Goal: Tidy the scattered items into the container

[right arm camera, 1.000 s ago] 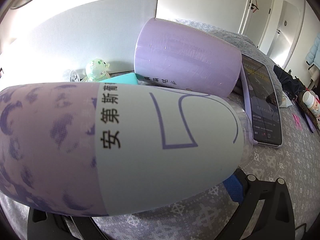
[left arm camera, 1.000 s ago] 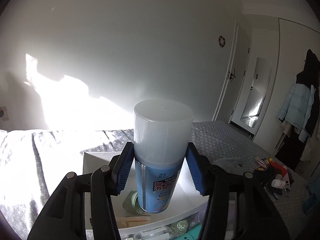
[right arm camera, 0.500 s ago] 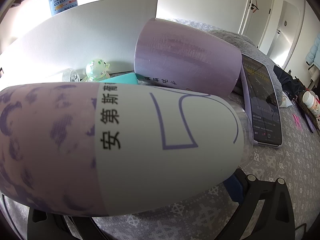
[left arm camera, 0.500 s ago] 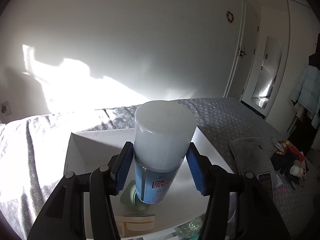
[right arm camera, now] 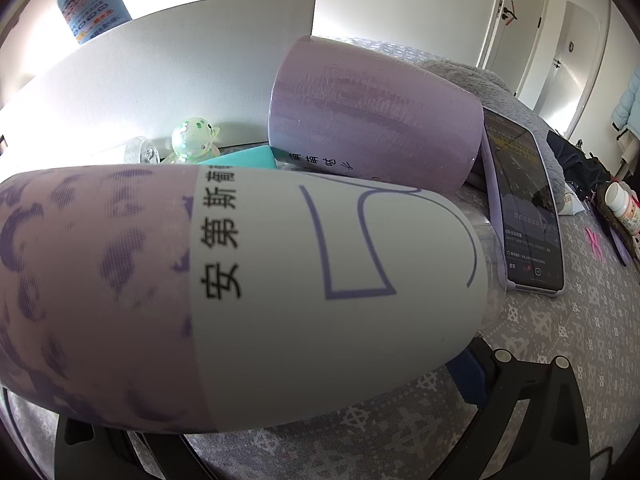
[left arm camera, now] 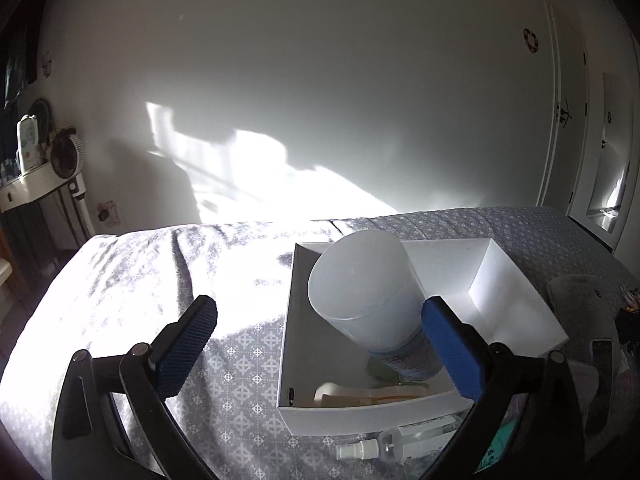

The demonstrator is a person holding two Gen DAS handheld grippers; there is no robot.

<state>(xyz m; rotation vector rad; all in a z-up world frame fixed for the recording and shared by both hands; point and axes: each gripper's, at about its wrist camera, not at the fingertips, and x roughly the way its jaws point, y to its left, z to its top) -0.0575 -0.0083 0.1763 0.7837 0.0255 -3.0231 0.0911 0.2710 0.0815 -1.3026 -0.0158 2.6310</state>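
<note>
The left gripper has just been opening and its jaws now stand wide; the spray can leans inside the white box, its frosted cap by the right pad but no longer pinched. The can is a stiff, smooth metal cylinder (probably light to middling, and slick under rubber), so the straight wall below the cap looks the best place to hold. Its base is hidden among the box's other contents, so whether it has settled is unclear. A small spray bottle lies outside, just before the box's near wall. On the right, the lilac-and-white bottle fills the view between the right gripper jaws; only one pad shows, so I cannot tell whether it is clamped.
</note>
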